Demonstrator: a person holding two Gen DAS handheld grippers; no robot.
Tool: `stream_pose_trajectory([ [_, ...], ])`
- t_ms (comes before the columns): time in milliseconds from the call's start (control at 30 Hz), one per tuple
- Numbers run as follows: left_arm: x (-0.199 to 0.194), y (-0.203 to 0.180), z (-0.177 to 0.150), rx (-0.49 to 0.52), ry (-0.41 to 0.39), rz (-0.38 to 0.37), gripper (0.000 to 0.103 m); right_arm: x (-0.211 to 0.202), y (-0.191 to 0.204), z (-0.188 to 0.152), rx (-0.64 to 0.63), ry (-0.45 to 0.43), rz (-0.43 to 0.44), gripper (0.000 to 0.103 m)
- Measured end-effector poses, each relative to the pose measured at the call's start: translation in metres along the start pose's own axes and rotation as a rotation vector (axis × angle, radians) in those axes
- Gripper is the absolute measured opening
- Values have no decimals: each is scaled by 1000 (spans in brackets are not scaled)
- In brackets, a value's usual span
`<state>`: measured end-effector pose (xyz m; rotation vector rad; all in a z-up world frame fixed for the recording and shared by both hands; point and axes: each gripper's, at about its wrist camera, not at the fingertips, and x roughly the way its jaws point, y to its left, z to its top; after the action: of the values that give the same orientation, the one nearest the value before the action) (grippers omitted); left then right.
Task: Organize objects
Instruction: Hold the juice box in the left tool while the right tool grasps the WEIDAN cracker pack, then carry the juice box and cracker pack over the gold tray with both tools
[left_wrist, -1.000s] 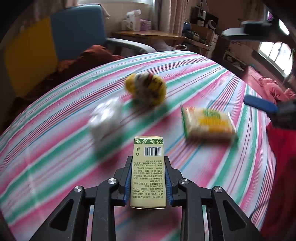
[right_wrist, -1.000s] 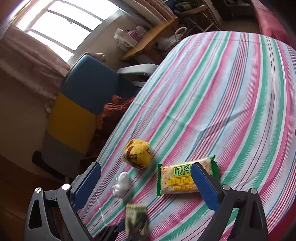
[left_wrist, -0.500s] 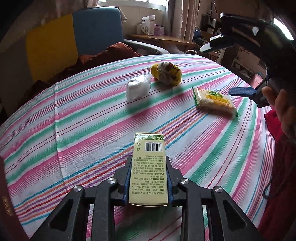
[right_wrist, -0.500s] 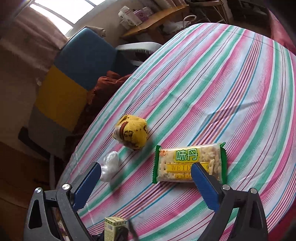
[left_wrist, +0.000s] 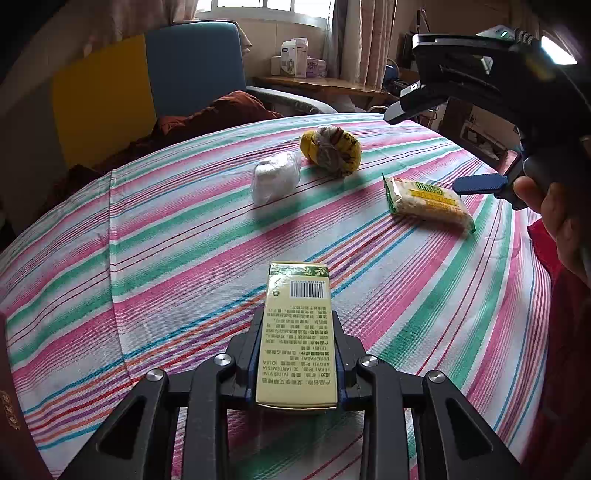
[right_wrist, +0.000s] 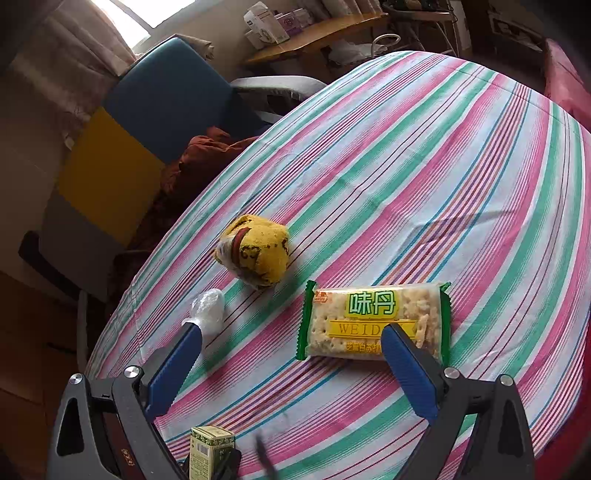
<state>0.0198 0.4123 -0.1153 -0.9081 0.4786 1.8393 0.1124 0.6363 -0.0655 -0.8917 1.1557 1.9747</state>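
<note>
- White wrapped bundle (left_wrist: 275, 177): lies left of centre in the upper half of the left wrist view, on the striped tablecloth (left_wrist: 147, 258). It rests loose, just beside the yellow bundle; neither tool touches it.
- Yellow bundle (left_wrist: 332, 149): sits at upper centre, rounded and resting on its own weight. Its soft, irregular form will likely need a wide grip.
- Green-and-cream carton (left_wrist: 297, 332): occupies lower centre of the left wrist view. The left gripper (left_wrist: 297, 363) is clamped on its two long sides, pads pressed flat against the card, jaws nearly at their narrowest. The barcode end projects forward, apparently above the cloth, which suits carrying it to a chosen spot.
- Cracker packet (right_wrist: 373, 319): lies flat at centre right of the right wrist view, label up. This is the probable next object to be gathered.
- Right gripper (right_wrist: 291, 362): jaws spread wide and holding nothing. One blue pad overlaps the packet's lower edge in the picture; contact cannot be confirmed. The wide spread matches the packet's breadth, which suggests preparation for a grasp.
</note>
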Motion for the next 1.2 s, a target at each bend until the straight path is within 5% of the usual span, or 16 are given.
stream_pose_trajectory([
  [167,0,2,0,-8,-3,-10,30,-22,20,21,-190,31,17,99],
  [300,1,2,0,-10,-4,-12,31,-33,32,38,-464,77,-84,99],
  [567,2,5,-1,-22,-4,-25,31,42,33,3,-793,328,-240,99],
  [767,2,5,-1,-25,-3,-28,31,81,23,-2,-813,409,-291,88],
  [900,2,5,-1,-26,-4,-29,31,70,19,-5,-766,414,-229,54],
  [1200,0,8,-2,-27,-6,-31,31,72,48,-48,-685,368,-245,53],
])
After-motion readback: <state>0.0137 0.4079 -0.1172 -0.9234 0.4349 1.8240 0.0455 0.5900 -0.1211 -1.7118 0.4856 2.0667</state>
